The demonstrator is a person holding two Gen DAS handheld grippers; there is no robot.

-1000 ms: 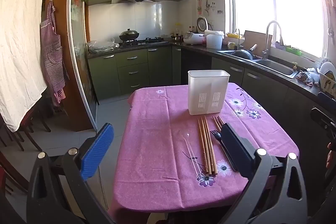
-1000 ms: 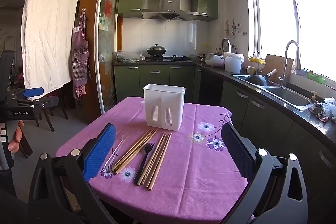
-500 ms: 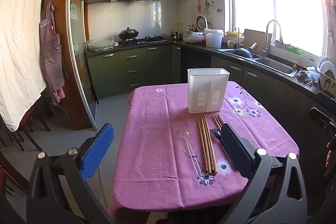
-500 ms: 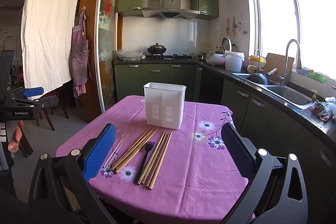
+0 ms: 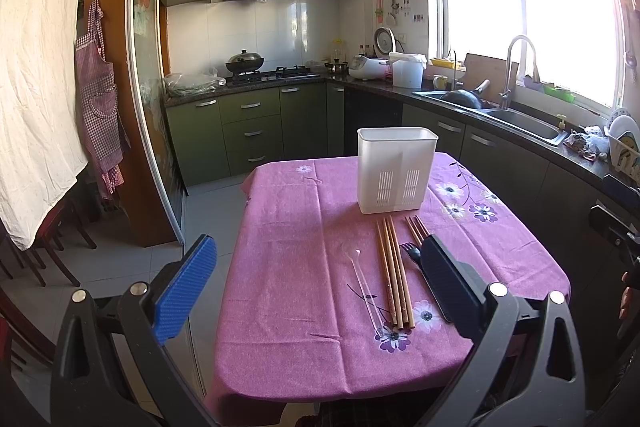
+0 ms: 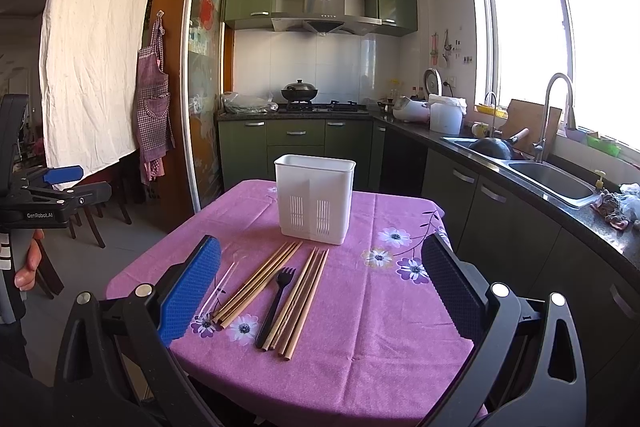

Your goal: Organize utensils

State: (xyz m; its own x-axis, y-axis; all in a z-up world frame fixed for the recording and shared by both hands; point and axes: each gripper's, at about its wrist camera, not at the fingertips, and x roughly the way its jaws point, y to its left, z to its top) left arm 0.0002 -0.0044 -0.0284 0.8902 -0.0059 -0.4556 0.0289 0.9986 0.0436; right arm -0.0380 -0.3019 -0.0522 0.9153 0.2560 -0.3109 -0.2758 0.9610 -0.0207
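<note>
My left gripper [image 5: 318,277] hangs over the near edge of the worktop [image 5: 288,267], fingers wide apart and empty. On the cloth lie a clear spoon [image 6: 218,293], wooden chopsticks [image 6: 260,285], a black fork [image 6: 276,297] and more chopsticks [image 6: 306,301], just before the white holder [image 6: 314,199]. My right gripper [image 6: 320,283] gapes empty too.
</note>
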